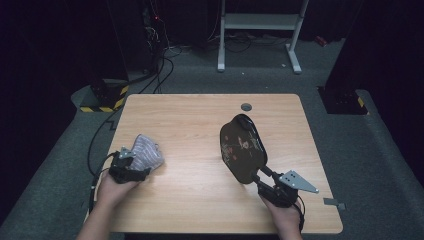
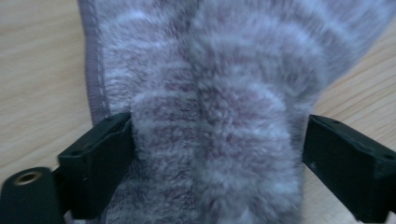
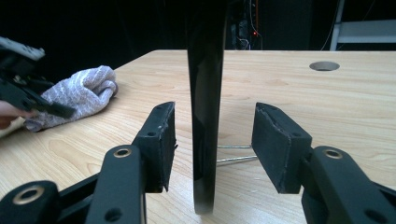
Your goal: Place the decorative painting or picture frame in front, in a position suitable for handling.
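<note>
Cloth [image 2: 219, 116], black tray [image 3: 205, 107], wooden table [image 1: 190, 125], dark room

wooden table [image 1: 200, 200], grey carpet [image 1: 380, 150], white metal frame [image 1: 260, 22], floor cables [image 1: 160, 65]

From above your side, the high view looks forward and down over the whole table [image 1: 200, 115]. Your left gripper view sits very close on the cloth [image 2: 219, 93], facing down at the tabletop. Your right gripper view looks low across the table, sharing that cloth [image 3: 79, 93] and the table's round hole [image 3: 324, 66] with the high view.
</note>
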